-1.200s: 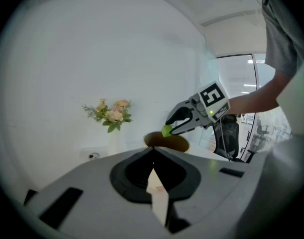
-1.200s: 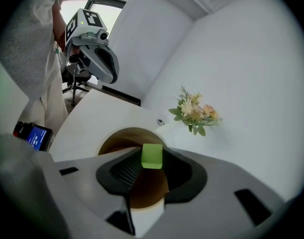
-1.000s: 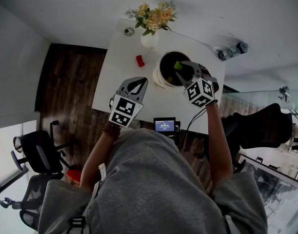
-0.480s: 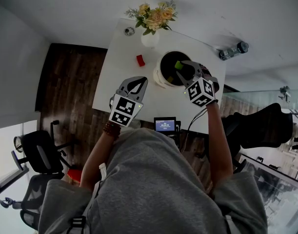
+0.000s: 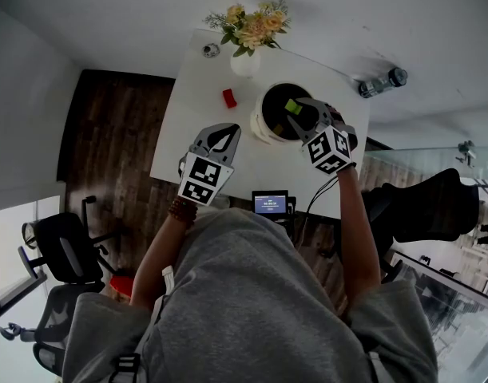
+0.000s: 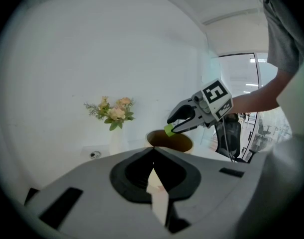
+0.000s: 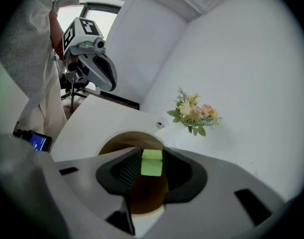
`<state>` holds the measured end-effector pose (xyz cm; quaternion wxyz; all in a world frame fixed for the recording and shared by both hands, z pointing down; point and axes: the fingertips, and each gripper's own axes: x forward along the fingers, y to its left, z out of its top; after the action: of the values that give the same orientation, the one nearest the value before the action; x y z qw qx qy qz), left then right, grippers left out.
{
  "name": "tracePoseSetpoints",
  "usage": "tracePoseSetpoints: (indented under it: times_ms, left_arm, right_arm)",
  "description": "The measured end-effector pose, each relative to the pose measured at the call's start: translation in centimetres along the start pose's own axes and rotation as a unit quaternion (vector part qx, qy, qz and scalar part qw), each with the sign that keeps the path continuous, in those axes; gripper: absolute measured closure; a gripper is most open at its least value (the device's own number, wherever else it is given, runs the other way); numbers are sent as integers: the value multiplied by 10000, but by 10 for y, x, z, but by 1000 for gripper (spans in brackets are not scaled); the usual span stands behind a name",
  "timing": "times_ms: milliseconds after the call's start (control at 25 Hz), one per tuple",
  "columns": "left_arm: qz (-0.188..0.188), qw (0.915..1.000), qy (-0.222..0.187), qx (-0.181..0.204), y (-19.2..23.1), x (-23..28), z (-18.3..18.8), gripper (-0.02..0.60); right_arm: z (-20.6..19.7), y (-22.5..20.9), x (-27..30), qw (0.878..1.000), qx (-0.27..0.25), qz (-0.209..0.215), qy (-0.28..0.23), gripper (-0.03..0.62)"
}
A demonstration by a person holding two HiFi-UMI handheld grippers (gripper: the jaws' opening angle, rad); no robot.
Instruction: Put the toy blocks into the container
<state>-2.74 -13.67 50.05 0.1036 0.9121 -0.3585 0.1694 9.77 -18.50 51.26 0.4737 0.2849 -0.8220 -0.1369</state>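
Note:
My right gripper [image 5: 296,112] hangs over the mouth of the white container [image 5: 258,124], shut on a light green block [image 5: 292,106]. In the right gripper view the green block [image 7: 152,163] sits pinched between the pads, with the container's dark inside [image 7: 112,146] directly below. A red block [image 5: 229,98] lies on the white table [image 5: 188,126], left of the container. My left gripper [image 5: 222,138] hovers over the table's near left part, shut and empty. The left gripper view shows its closed tips [image 6: 152,152], and beyond them the right gripper [image 6: 177,125] holding the green block [image 6: 169,130] above the container [image 6: 185,144].
A vase of flowers [image 5: 247,38] and a small round object [image 5: 211,51] stand at the table's far edge. A water bottle [image 5: 379,83] lies at the far right corner. A small screen device [image 5: 269,204] sits at the near edge. An office chair [image 5: 60,250] stands on the floor at left.

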Motion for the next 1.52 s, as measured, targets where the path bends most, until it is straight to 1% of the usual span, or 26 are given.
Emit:
tracePoseSetpoints:
  times_ms: [480, 640, 720, 840, 1000, 1120, 1200, 1280, 1360, 1440, 1520]
  left_arm:
    - [-80, 10000, 55, -8, 0, 9, -1, 575]
    - [-113, 9999, 102, 14, 7, 15, -4, 575]
    - [-132, 9998, 131, 107, 12, 18, -7, 574]
    - [-135, 9980, 310, 532, 20, 25, -22, 574]
    - [-242, 9928, 617, 999, 33, 41, -43, 572]
    - [-346, 9861, 844, 1387, 44, 57, -58, 561]
    - [-415, 9795, 1032, 1677, 51, 69, -69, 507]
    - [-525, 9730, 1223, 1884, 57, 82, -79, 461]
    - [-631, 9686, 1388, 1964, 64, 96, -88, 432]
    - [-728, 9659, 1544, 1946, 70, 110, -97, 425]
    - [-823, 9622, 1728, 1938, 75, 125, -107, 402]
  right_arm:
    - [-8, -3, 2, 9999, 71, 10, 81, 457]
    - [-11, -6, -2, 9997, 211, -80, 81, 459]
    - [-12, -9, -11, 9991, 361, -196, 35, 459]
    - [-15, -12, -30, 9972, 623, -412, -31, 462]
    - [-22, -7, -63, 9903, 1177, -714, -170, 467]
    - [-32, 6, -86, 9830, 1588, -908, -178, 471]
    - [-40, 17, -100, 9776, 1828, -1031, -126, 473]
    - [-48, 30, -111, 9715, 2073, -1146, -48, 474]
    - [-59, 42, -118, 9652, 2299, -1241, 78, 477]
    - [-71, 52, -121, 9590, 2501, -1315, 221, 477]
    - [-81, 60, -126, 9534, 2667, -1367, 340, 477]
